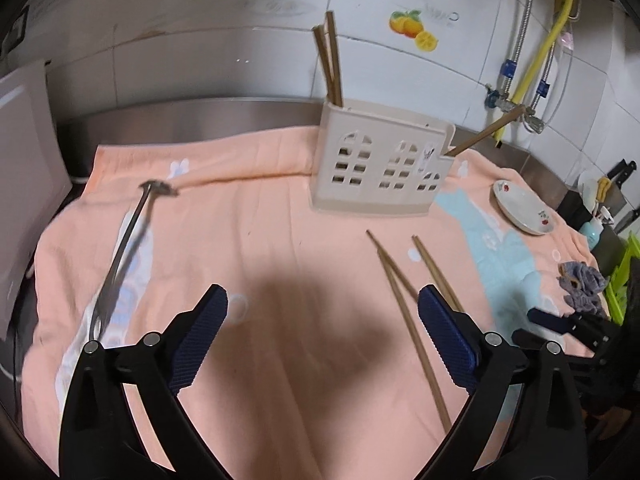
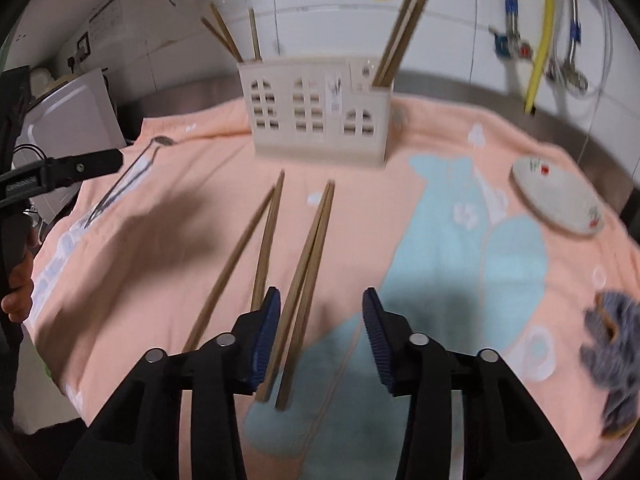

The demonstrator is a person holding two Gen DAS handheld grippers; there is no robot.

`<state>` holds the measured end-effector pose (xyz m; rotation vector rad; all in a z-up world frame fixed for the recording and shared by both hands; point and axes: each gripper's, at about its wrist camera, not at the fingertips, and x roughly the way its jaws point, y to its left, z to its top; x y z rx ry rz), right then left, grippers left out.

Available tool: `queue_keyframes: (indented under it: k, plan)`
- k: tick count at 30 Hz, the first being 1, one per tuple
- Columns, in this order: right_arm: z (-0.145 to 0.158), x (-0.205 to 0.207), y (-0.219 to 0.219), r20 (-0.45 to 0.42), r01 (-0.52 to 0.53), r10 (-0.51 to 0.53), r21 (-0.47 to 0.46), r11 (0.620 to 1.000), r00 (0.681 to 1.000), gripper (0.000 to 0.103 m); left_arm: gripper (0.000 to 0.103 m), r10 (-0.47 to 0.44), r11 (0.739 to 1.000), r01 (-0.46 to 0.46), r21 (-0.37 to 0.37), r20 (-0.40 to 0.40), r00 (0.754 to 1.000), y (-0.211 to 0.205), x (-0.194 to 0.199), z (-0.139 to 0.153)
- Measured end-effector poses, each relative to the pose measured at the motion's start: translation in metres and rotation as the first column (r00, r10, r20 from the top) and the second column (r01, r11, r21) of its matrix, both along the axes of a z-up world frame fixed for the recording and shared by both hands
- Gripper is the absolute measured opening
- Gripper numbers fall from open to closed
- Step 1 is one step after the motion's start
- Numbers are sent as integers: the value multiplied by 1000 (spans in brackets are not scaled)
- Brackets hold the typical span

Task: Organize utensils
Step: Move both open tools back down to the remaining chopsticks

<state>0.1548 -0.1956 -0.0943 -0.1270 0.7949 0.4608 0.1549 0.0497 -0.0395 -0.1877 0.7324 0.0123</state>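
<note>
Hovering low in the left wrist view, the left gripper (image 1: pixel 323 305) spreads its ribbed blue pads wide, nothing between them. Slim wooden chopsticks (image 1: pixel 404 304) lie at lower right on the soft peach towel (image 1: pixel 280 216); a thin metal ladle (image 1: pixel 124 248) stretches at left. Centre top stands the beige plastic holder (image 1: pixel 380 168) with arched cut-outs. Over to the right wrist view: the right gripper (image 2: pixel 322 311), jaws apart, straddles a chopstick pair (image 2: pixel 308 276) on the towel.
</note>
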Motion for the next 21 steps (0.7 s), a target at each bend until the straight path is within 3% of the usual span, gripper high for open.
queue_keyframes:
  k: [11,21]
  plan:
    - [-27,-1,9,-50,10,-11,-21,1000,999,27,95,25,999,-27,-29,-65,998,2,-16,-28]
    - [-34,3,14,-71,14,-15,-16,1000,997,22,97,42,998,-48,-47,-113,993,5,-22,-45]
